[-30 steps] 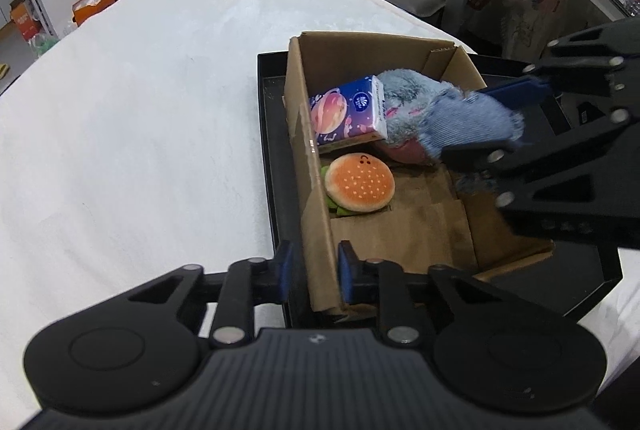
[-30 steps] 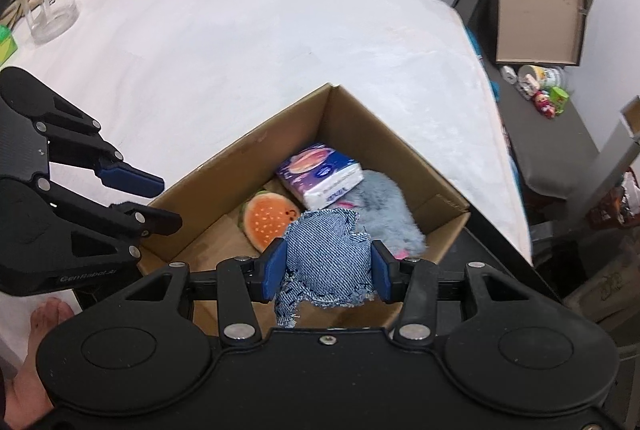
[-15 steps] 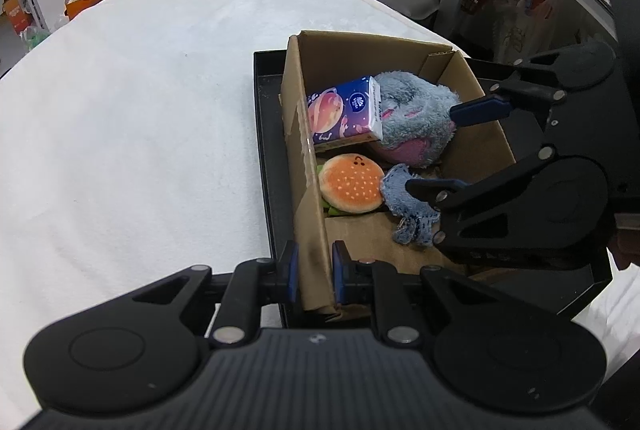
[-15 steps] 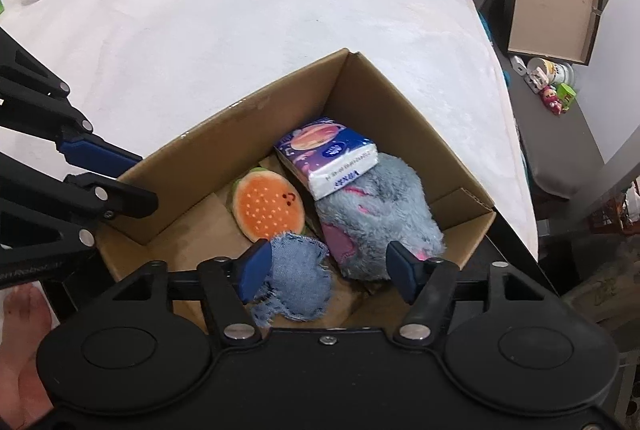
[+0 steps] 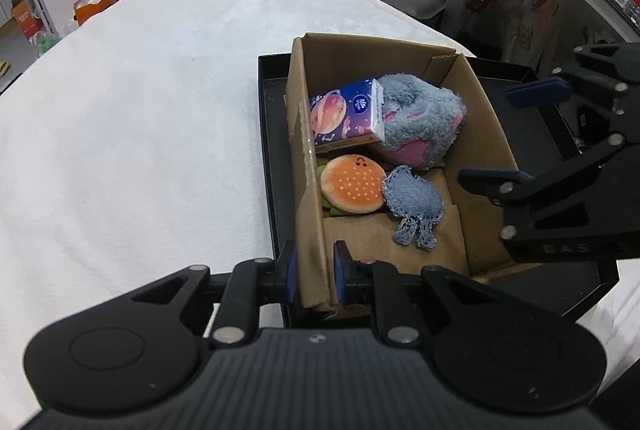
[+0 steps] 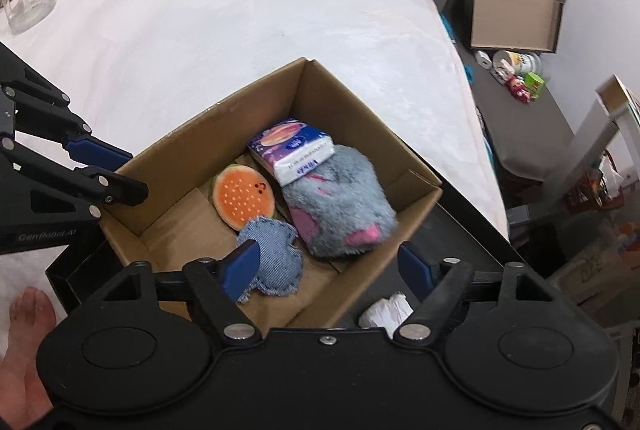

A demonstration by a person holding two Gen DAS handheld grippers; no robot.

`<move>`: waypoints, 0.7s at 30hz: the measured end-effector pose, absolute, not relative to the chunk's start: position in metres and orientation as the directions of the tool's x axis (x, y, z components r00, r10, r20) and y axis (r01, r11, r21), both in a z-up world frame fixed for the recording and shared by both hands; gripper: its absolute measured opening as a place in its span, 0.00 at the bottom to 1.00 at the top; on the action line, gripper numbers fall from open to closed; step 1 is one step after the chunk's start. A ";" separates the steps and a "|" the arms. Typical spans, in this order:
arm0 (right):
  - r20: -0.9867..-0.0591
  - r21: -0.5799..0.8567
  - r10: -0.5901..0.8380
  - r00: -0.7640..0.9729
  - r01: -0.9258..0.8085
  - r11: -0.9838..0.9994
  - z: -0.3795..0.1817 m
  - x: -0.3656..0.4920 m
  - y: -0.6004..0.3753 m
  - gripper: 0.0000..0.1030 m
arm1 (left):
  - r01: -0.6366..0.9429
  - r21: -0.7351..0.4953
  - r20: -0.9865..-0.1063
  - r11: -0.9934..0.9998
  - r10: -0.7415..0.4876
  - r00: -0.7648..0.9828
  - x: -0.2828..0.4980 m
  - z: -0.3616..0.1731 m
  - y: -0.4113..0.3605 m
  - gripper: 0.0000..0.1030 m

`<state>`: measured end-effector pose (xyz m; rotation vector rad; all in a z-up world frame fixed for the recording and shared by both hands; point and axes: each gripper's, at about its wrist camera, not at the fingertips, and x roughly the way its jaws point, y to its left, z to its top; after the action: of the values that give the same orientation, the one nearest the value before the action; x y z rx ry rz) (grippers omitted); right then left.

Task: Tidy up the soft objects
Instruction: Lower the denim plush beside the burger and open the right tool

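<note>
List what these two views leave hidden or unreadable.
- Left wrist: burger plush underside, hidden by the cardboard box wall.
- Right wrist: denim toy lower edge, covered by the right gripper finger.
- Both: tissue pack print too small to read.

The left gripper [image 6: 108, 169], seen in the right wrist view, carries on its side pale letters that read about "GenRobot-AI". On the right gripper [image 5: 516, 137], in the left wrist view, faint letters look like "D.A.S". The tissue pack [image 6: 294, 149] has a printed word upside down, too unclear to read.
</note>
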<state>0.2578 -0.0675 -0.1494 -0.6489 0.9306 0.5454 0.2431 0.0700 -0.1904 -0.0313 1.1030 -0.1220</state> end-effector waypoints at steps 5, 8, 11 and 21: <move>-0.854 -0.256 0.148 0.499 -0.651 0.715 -0.143 0.254 -0.084 0.75 | 0.103 -0.062 -0.892 0.993 -0.102 0.441 0.241 -0.186 0.060 0.20; -0.850 -0.256 0.145 0.506 -0.638 0.726 -0.141 0.251 -0.094 0.76 | 0.101 -0.048 -0.895 0.994 -0.088 0.438 0.241 -0.184 0.054 0.26; -0.847 -0.251 0.145 0.511 -0.626 0.738 -0.140 0.248 -0.105 0.78 | 0.103 -0.037 -0.894 0.994 -0.080 0.440 0.241 -0.181 0.050 0.32; -0.838 -0.204 0.165 0.520 -0.579 0.789 -0.141 0.241 -0.143 0.81 | 0.097 0.007 -0.897 0.995 -0.036 0.441 0.243 -0.178 0.037 0.49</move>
<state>0.2405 -0.1429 -0.1410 -0.5016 0.9231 0.4692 0.2434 0.0374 -0.1782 0.0607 1.1113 -0.0828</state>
